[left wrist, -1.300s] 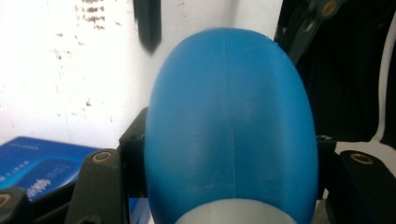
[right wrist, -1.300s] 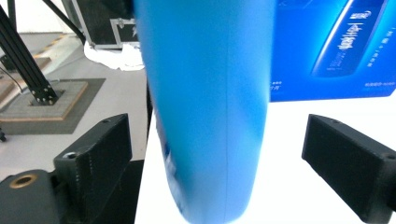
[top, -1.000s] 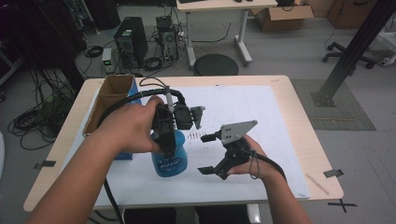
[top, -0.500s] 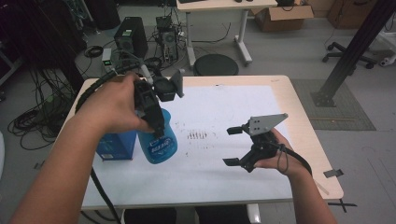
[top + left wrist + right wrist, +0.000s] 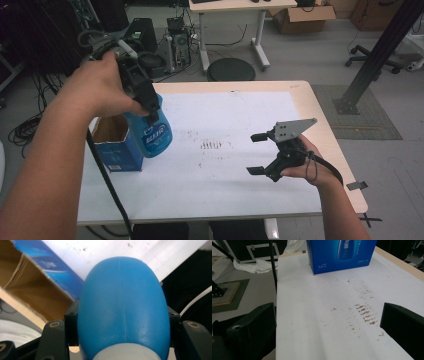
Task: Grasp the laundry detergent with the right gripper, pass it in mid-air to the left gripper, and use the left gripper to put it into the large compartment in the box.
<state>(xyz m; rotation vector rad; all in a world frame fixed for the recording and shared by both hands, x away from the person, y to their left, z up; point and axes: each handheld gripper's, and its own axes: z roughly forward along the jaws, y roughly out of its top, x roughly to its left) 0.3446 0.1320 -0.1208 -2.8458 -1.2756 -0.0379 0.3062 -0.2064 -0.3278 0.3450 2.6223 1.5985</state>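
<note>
The left claw is up over the 9 o'clock side of the surface, clamped on the neck of a blue plastic bottle with a white cap, and the bottle hangs clear in the air. In the left gripper view the bottle's rounded blue body swells up between the two black jaws, each pressed to its side, with the white cap at the bottom edge. Just beside the bottle, toward 9 o'clock, stands an open blue cardboard box, its brown inside in sight below the bottle.

Over at 3 o'clock, the right claw is held above the white sheet of paper that covers most of the surface. Its jaws are spread wide and grip nothing; in the right gripper view they stand far apart at the two bottom corners, white paper between them. A patch of small dark smudges marks the sheet near the middle, between bottle and right claw. The right gripper view catches the blue box's printed face at 12 o'clock, resting on the paper.
</note>
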